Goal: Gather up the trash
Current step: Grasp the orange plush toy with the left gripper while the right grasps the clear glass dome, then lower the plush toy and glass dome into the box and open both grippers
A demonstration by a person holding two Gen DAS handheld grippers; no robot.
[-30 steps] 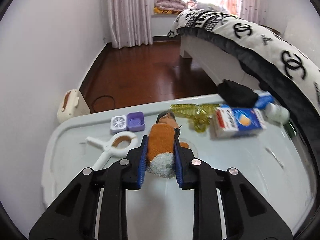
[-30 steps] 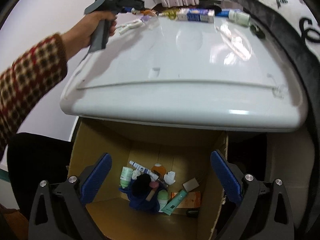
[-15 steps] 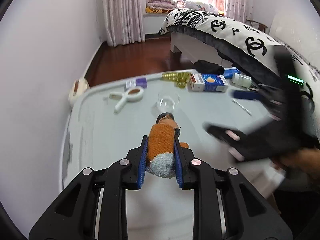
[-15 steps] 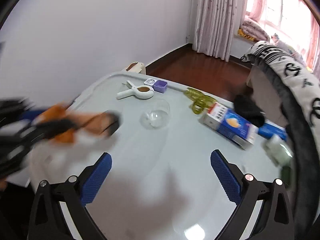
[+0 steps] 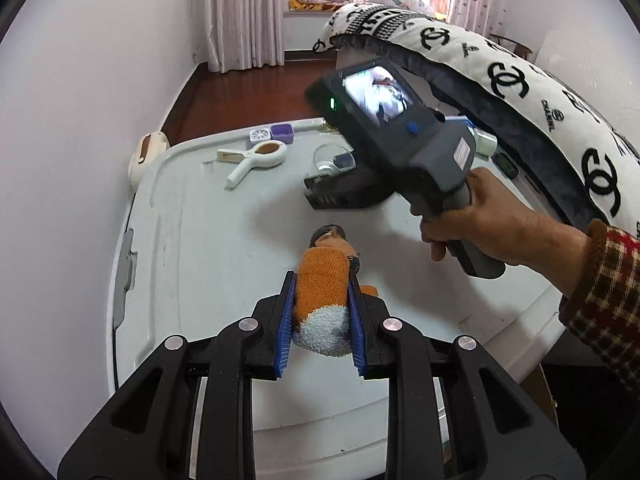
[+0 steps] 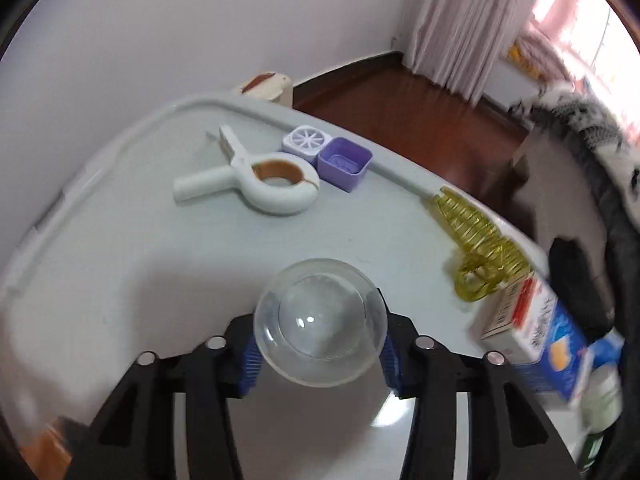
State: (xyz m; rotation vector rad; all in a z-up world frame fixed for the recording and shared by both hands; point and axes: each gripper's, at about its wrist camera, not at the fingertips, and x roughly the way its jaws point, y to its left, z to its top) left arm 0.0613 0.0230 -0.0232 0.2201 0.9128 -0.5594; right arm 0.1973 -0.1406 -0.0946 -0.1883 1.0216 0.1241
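Observation:
My left gripper is shut on an orange and white plush toy with a dark head, held just above the white table top near its front. My right gripper, held by a hand, is over the middle of the table. Its jaws are closing, and the blue pads touch both sides of a clear plastic dome lid. From the left wrist, that lid shows partly behind the right gripper's body.
A white clip, a purple box and a white slotted piece lie at the far edge. A yellow spiral and a blue-white carton sit right. A bed flanks the table.
The right gripper swung from over the cardboard box below the table up to the clear dome lid, and its jaws narrowed around it. The left gripper drew back with the toy.

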